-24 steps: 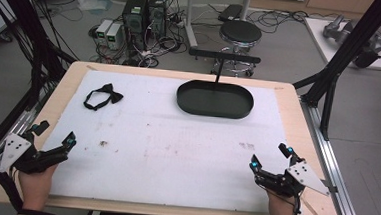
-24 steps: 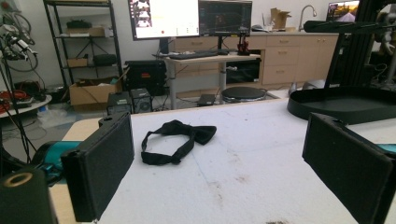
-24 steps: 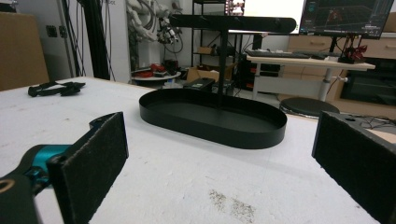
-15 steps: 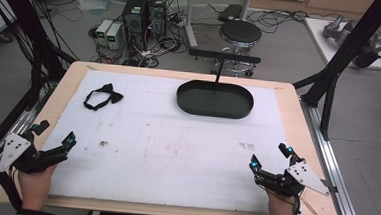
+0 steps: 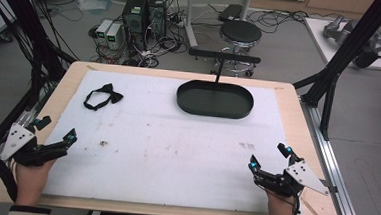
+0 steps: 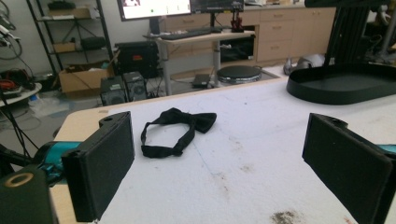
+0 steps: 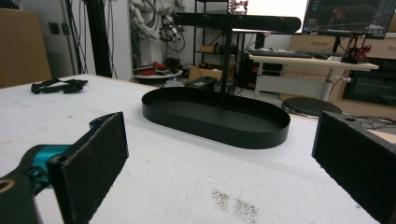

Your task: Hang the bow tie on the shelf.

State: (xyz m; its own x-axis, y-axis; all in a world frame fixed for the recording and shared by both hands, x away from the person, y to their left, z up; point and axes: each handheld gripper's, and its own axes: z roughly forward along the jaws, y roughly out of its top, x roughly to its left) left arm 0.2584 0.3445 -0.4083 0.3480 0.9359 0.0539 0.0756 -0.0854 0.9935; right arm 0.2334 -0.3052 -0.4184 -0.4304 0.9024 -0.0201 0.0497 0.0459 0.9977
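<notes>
A black bow tie (image 5: 103,96) with its strap looped lies on the white mat at the far left; the left gripper view shows the bow tie (image 6: 180,128) ahead, between the jaws. A black oval tray (image 5: 215,100) with an upright T-shaped stand (image 5: 223,57) sits at the far middle, and the tray (image 7: 215,117) is empty in the right gripper view. My left gripper (image 5: 55,138) rests open near the front left edge. My right gripper (image 5: 268,156) rests open near the front right edge. Nothing is between either pair of jaws.
The white mat (image 5: 176,141) covers a wooden table (image 5: 298,114) and bears small dark stains (image 5: 103,143). Black frame posts (image 5: 342,56) stand at the table's right and left. A stool (image 5: 240,34) and computers (image 5: 143,14) stand on the floor beyond.
</notes>
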